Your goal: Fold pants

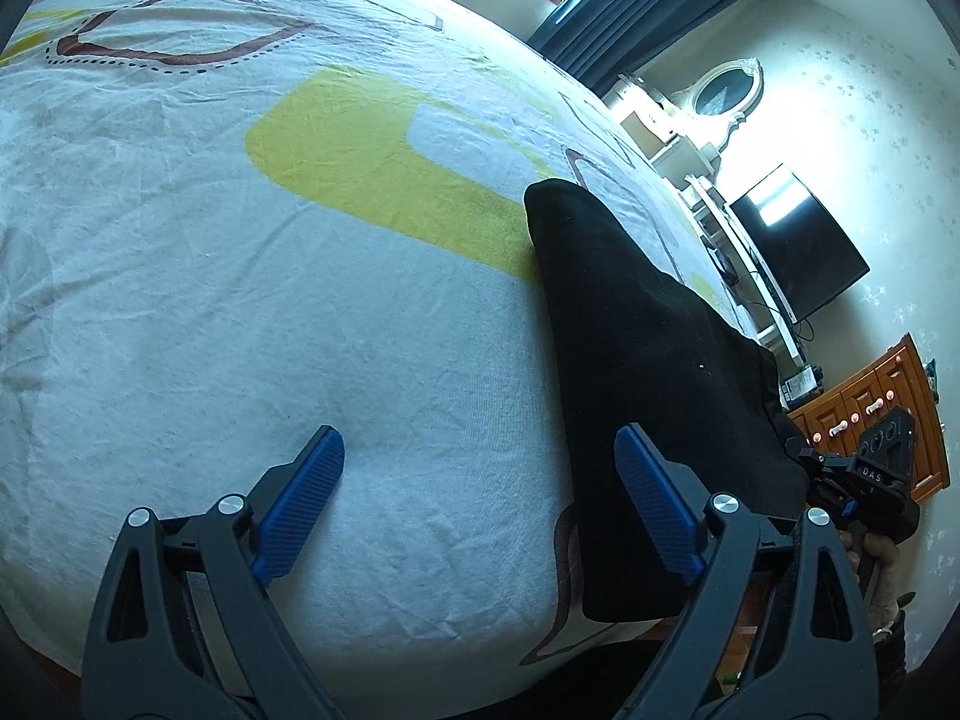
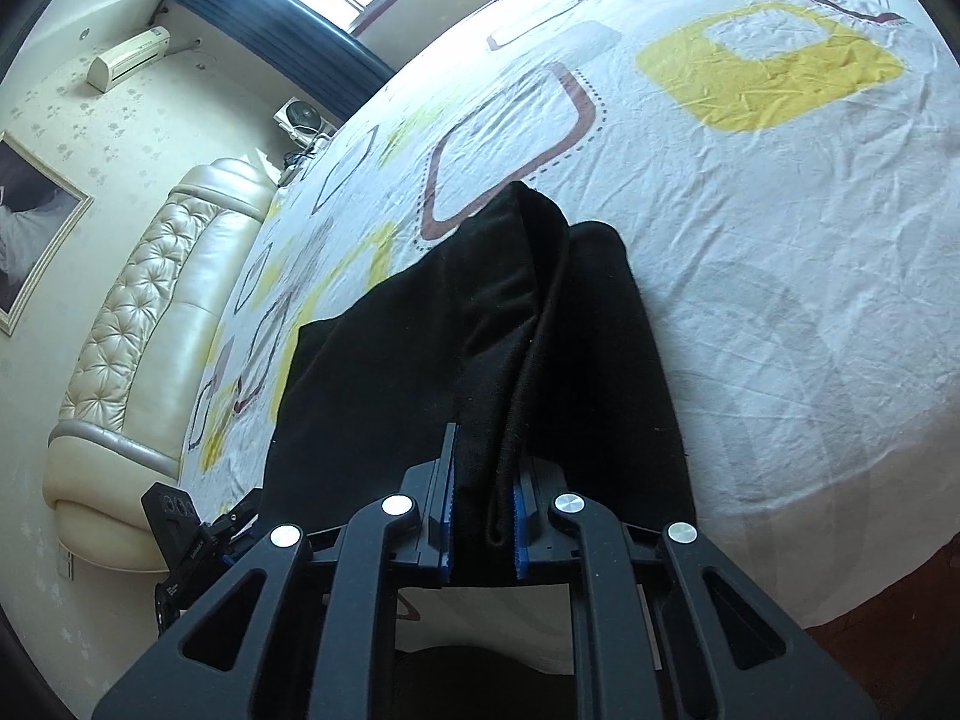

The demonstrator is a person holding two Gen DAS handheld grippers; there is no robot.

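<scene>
Black pants (image 1: 636,360) lie folded lengthwise on the patterned bed sheet (image 1: 240,270). My left gripper (image 1: 480,498) is open and empty, its jaws wide apart above the sheet just left of the pants' near edge. My right gripper (image 2: 480,516) is shut on a bunched fold of the black pants (image 2: 510,324) and lifts it slightly off the lower layers. In the left wrist view the right gripper (image 1: 864,474) shows at the pants' far right edge. In the right wrist view the left gripper (image 2: 192,534) shows at lower left.
The bed's near edge (image 1: 540,666) runs below the grippers. A cream padded headboard (image 2: 150,324) is on the left in the right wrist view. A TV (image 1: 792,240), white shelves (image 1: 714,204) and a wooden cabinet (image 1: 876,396) stand beyond the bed.
</scene>
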